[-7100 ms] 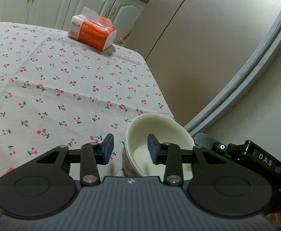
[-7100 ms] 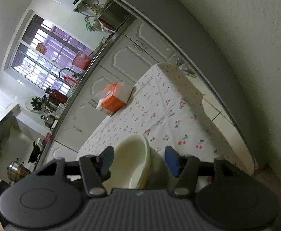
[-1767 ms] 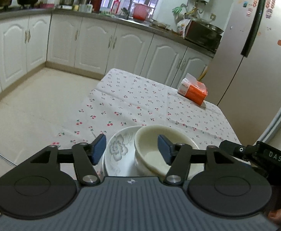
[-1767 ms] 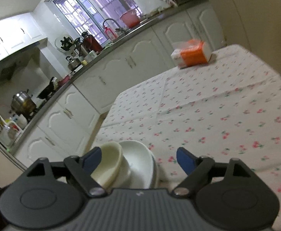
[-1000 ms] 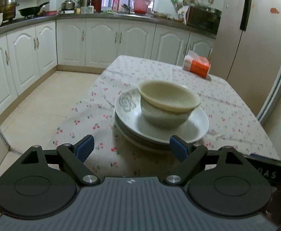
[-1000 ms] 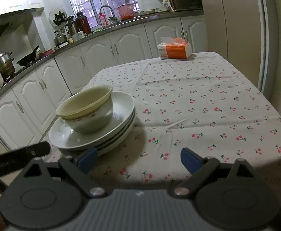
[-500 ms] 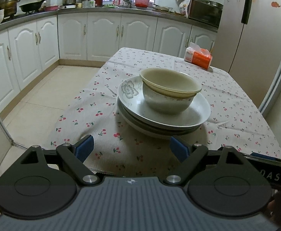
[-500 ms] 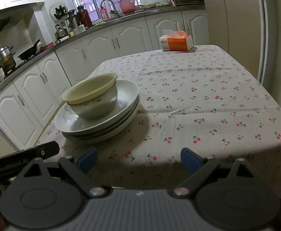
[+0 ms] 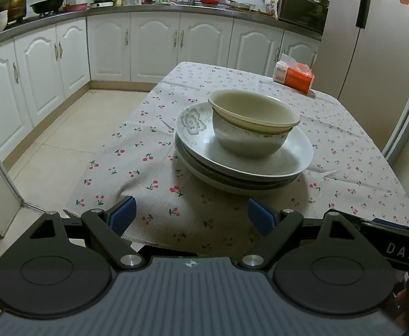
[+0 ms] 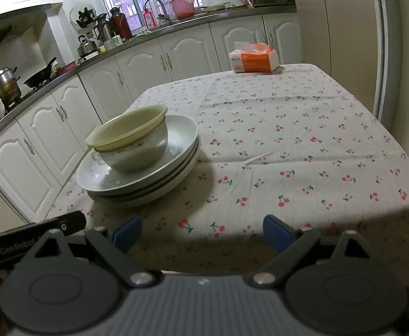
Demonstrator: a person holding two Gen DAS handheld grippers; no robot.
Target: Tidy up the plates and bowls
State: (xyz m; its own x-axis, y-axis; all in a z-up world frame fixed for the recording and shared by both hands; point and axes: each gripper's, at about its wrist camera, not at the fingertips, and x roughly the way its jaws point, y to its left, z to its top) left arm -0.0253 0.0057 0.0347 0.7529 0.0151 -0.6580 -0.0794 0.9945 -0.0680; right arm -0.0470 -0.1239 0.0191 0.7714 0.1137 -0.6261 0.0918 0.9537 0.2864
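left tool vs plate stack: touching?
Apart. In the left wrist view the left tool stands open and empty near the table edge, with a strip of bare cherry tablecloth between its pads and the plate stack.

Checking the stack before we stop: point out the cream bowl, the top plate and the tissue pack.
cream bowl (image 9: 253, 109), left wrist view, inner wall.
top plate (image 9: 201, 137), left wrist view, bare inner surface left of the bowls.
tissue pack (image 10: 256, 61), right wrist view, orange front face.

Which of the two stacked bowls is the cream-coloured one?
The top bowl, nested inside the other. It is plain cream; the bottom bowl is white with a faint pattern under its rim.
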